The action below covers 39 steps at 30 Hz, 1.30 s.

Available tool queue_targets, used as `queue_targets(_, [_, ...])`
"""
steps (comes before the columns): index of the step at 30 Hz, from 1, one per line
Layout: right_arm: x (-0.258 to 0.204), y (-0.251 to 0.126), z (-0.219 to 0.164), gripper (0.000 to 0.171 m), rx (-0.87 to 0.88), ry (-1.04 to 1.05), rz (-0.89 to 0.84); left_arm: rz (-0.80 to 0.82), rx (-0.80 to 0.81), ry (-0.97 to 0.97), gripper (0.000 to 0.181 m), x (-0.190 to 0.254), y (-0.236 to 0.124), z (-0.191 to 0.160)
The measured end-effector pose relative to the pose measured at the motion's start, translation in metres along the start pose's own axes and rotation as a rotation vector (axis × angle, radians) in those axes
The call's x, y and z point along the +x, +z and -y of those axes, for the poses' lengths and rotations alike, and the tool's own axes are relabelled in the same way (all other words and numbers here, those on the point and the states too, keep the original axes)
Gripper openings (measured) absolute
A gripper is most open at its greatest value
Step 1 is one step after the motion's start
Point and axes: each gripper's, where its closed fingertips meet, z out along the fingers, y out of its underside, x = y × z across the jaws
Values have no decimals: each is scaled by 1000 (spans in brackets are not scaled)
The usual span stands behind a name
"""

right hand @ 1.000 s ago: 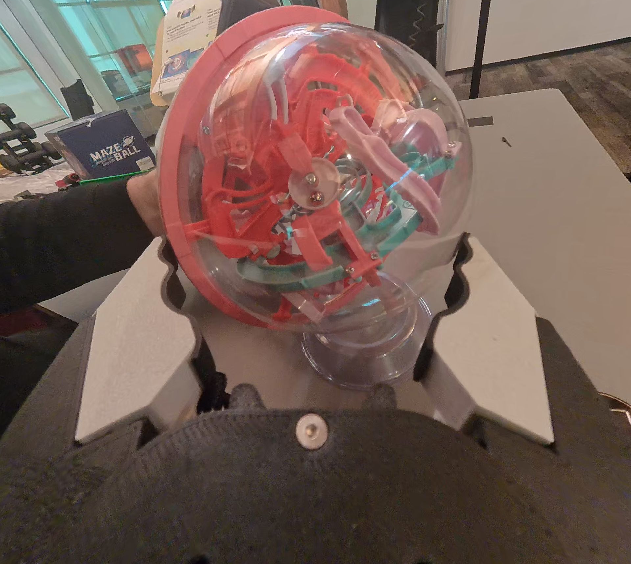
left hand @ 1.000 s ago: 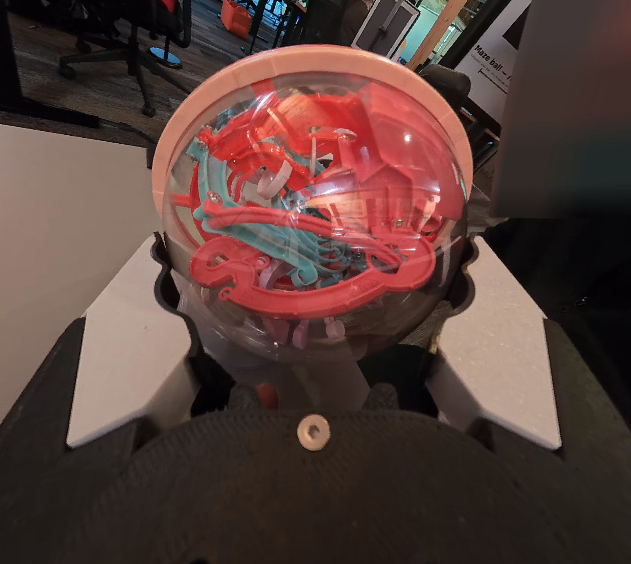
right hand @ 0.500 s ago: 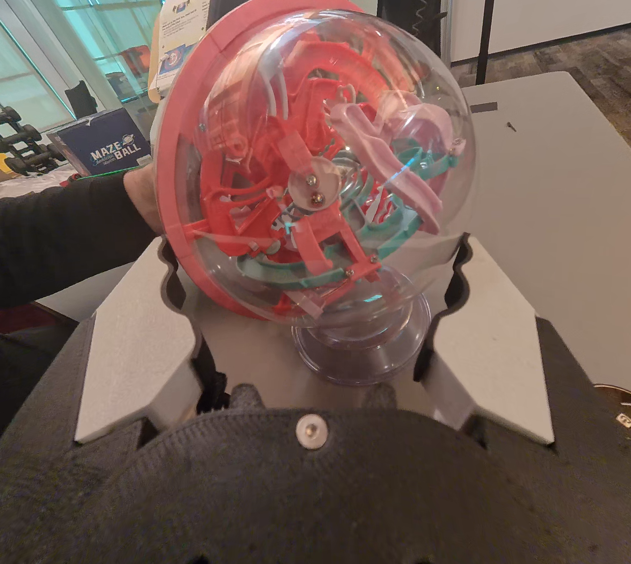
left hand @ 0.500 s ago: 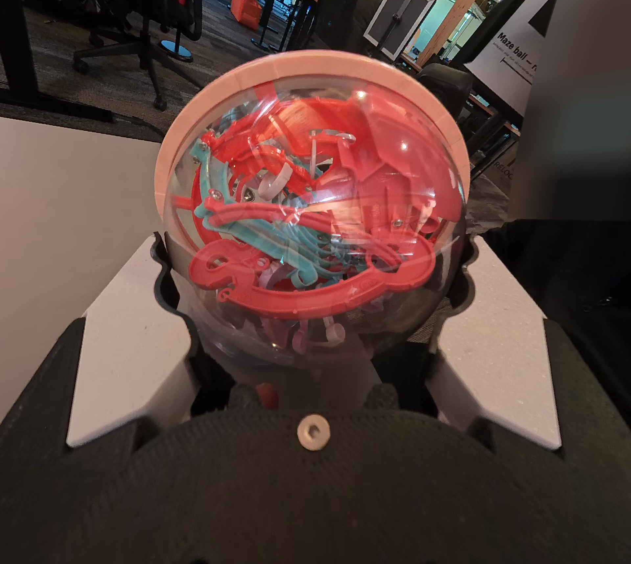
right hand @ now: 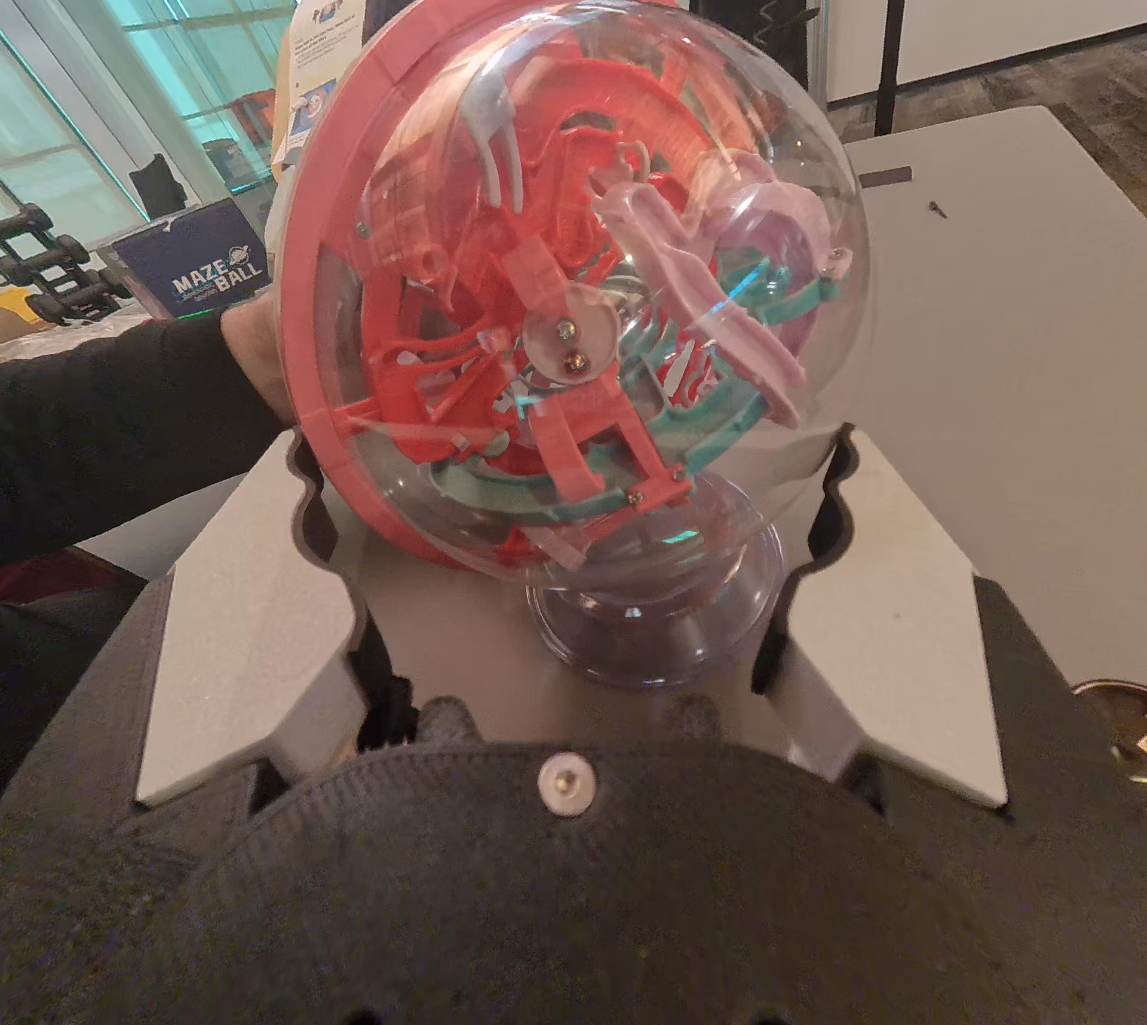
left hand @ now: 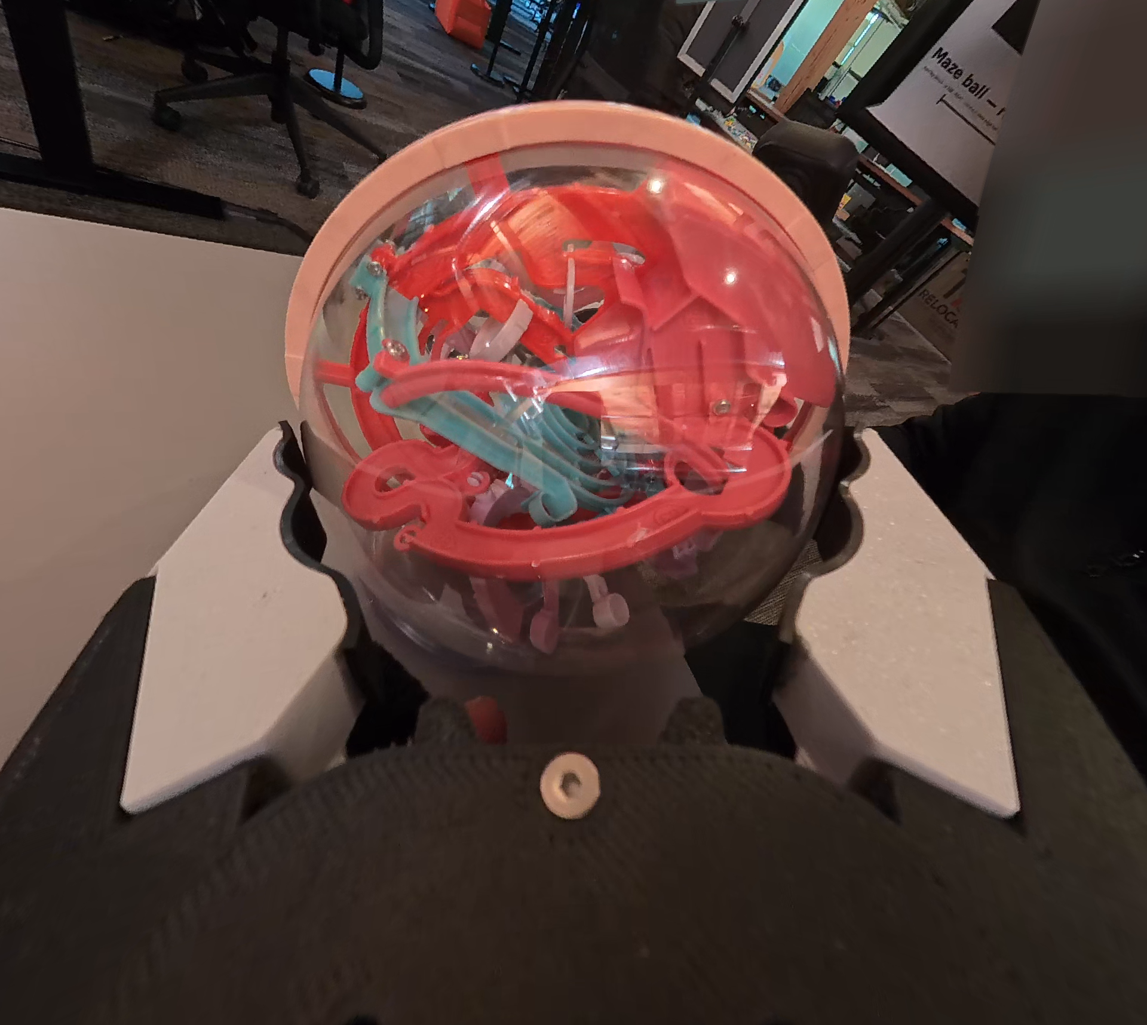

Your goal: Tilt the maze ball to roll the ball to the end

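Note:
The maze ball point(left hand: 558, 374) is a clear sphere with a pink ring and red, teal and lilac tracks inside. My left gripper point(left hand: 571, 455) is shut on it, with a white finger pressed on each side. In the right wrist view the maze ball point(right hand: 558, 281) is tilted, with its ring leaning to the left. My right gripper point(right hand: 571, 455) is shut on its sides too. A clear stand point(right hand: 652, 623) stands on the grey table under the sphere. I cannot pick out the small rolling ball among the tracks.
A person's hand point(right hand: 248, 350) in a dark sleeve reaches behind the ring. A blue box point(right hand: 192, 263) sits behind it. The grey table point(right hand: 993, 374) runs off to the right, with a strip of black tape point(right hand: 881, 175) on it. Office chairs point(left hand: 298, 2) stand beyond the white table point(left hand: 124, 374).
Both grippers have tipped slightly with the maze ball still held. Its ring leans a little further back in the right wrist view, and the background has shifted in both views.

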Motion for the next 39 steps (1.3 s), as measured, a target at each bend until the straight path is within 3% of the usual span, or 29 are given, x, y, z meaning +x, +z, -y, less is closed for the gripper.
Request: queue_targets(39, [5, -7, -3, 154, -34, 5, 1, 1, 8, -11, 158, -3, 8, -1])
